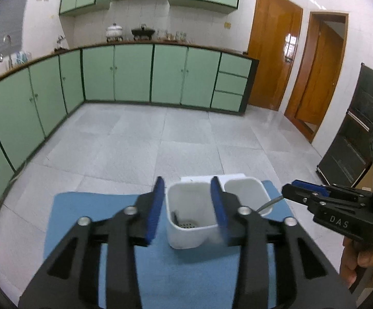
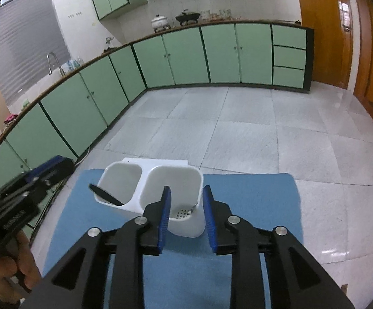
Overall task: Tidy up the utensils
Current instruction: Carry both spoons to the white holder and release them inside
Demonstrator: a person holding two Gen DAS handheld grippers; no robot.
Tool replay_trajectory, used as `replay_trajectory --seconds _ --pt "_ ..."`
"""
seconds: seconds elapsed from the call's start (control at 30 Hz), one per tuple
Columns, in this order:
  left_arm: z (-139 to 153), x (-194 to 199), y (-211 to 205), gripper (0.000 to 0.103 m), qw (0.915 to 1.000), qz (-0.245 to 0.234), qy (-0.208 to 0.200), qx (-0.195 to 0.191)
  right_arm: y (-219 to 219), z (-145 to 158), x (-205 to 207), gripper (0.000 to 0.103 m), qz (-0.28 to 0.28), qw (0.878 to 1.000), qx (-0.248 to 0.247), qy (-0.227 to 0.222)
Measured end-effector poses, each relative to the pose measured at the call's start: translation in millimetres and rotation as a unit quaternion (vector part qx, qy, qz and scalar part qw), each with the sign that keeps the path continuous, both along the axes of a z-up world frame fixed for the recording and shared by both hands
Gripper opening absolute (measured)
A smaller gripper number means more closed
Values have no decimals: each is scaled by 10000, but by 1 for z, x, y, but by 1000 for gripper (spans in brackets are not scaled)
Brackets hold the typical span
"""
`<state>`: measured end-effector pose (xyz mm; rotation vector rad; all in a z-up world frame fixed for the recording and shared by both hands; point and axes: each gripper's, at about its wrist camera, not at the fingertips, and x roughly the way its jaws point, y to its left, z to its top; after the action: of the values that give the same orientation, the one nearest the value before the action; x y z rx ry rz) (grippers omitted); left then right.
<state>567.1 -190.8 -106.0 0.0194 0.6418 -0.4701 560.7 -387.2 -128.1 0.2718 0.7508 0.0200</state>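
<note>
A white two-compartment utensil holder (image 1: 186,239) stands on a blue mat (image 1: 83,211); it also shows in the right wrist view (image 2: 186,177). A black utensil (image 2: 104,193) leans in its left compartment. A metal utensil handle (image 1: 268,203) sticks out of the right compartment, its tip seen in the right wrist view (image 2: 193,207). My left gripper (image 1: 187,188) is open and empty just before the holder. My right gripper (image 2: 186,193) is open and empty over the right compartment; it also shows in the left wrist view (image 1: 289,189).
The blue mat (image 2: 250,200) lies on a white table with edges near the holder's far side. Green kitchen cabinets (image 1: 135,74) line the far walls. Wooden doors (image 1: 274,59) are at the right, and a dark shelf unit (image 1: 353,128) stands beside them.
</note>
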Motion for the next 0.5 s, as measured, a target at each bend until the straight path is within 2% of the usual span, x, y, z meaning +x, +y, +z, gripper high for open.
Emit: replay_trajectory --seconds 0.1,0.17,0.27,0.43,0.5 --pt "17 -19 17 52 9999 41 -99 -76 -5 21 -27 28 -86 9996 92 -245" --pt "30 -44 34 60 9995 117 -286 14 -6 33 -52 31 -127 9990 76 -418" --pt "42 -85 60 74 9988 170 -449 2 0 46 -106 39 -158 9973 -1 -722" --pt "31 -173 119 89 9980 385 -457 -187 22 47 -221 65 -249 9915 -258 -1254" --pt "20 -213 140 89 9977 401 -497 -216 31 38 -266 69 -271 9894 -253 -1402"
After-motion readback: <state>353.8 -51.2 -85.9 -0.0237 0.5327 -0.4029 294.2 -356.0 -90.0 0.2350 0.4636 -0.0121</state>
